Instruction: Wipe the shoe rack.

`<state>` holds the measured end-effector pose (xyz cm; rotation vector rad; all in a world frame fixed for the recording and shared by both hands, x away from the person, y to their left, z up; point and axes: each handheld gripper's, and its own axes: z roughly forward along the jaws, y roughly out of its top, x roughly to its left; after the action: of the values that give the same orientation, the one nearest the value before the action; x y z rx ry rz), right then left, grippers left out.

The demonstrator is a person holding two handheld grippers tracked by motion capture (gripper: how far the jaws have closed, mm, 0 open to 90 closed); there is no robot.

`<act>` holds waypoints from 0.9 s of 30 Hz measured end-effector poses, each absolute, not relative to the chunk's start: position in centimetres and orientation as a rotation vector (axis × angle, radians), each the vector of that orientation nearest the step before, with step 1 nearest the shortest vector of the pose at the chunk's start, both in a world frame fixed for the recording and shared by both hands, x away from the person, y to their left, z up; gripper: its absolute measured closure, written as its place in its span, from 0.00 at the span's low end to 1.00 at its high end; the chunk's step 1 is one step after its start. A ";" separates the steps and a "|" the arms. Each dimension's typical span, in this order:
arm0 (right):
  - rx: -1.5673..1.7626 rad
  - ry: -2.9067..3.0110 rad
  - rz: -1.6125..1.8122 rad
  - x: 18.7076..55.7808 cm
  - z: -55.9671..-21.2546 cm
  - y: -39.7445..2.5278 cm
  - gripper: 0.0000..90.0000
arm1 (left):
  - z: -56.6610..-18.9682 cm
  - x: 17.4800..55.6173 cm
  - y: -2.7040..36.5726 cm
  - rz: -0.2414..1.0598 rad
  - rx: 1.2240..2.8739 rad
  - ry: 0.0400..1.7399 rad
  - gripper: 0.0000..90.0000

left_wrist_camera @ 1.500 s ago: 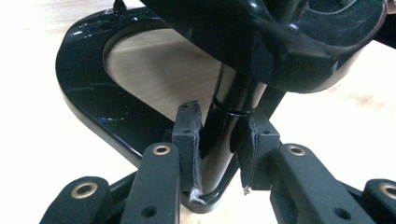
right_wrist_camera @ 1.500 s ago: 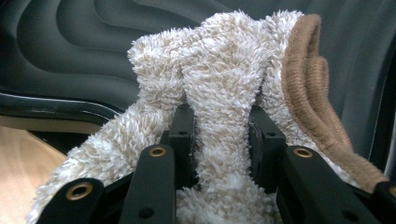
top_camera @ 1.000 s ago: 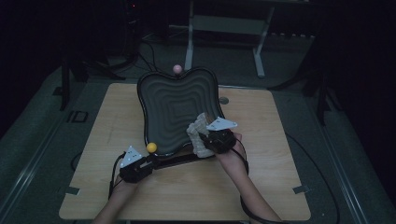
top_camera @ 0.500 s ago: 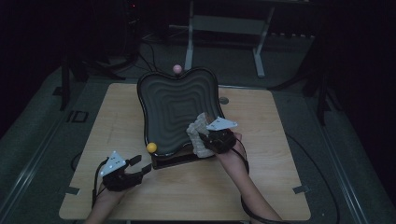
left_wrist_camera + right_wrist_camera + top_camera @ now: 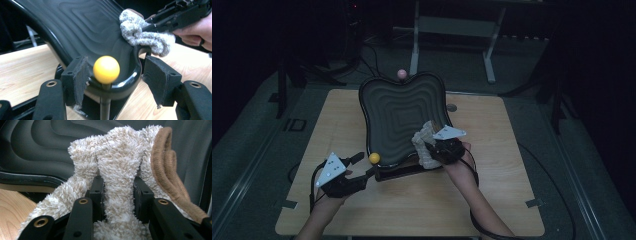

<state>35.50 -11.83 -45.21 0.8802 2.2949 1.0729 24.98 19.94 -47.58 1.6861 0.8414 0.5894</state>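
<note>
Wooden table (image 5: pixel 512 150), black tray (image 5: pixel 402 115), fluffy cloth (image 5: pixel 120 165) between right gripper (image 5: pixel 117 192) fingers.

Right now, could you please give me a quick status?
Left tool open near yellow knob. Right tool shut on cloth, against black tray.

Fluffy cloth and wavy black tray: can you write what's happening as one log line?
right gripper: shut on fluffy cloth, against black tray | left gripper: open, jaws either side of yellow ball | table: wood
</note>
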 end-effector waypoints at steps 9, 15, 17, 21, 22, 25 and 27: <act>0.881 2.296 1.075 35.5 -45.2 -11.9 0.74 | -48.7 26.7 19.2 0.568 1.683 0.852 0.41; 0.882 2.294 1.076 35.5 -45.2 -11.8 0.74 | -49.1 27.2 18.3 0.584 1.681 0.855 0.52; 0.882 2.293 1.081 35.5 -45.2 -11.9 0.74 | -49.3 27.3 18.1 0.609 1.695 0.861 0.58; 0.881 2.293 1.073 35.5 -45.2 -11.8 0.75 | -49.5 27.4 18.3 0.603 1.665 0.875 0.65; 0.880 2.296 1.073 35.5 -45.1 -11.7 0.75 | -49.5 27.3 18.2 0.613 1.664 0.872 0.65; 0.881 2.311 1.098 35.5 -44.7 -11.9 0.76 | -49.7 27.3 18.3 0.616 1.660 0.861 0.65; 0.864 2.310 1.150 34.9 -43.7 -12.2 0.77 | -49.8 27.3 18.3 0.626 1.664 0.850 0.66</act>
<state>34.88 -12.21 -43.71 0.8644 2.3104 1.1502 27.25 18.31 -49.76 1.6640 0.8497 0.6259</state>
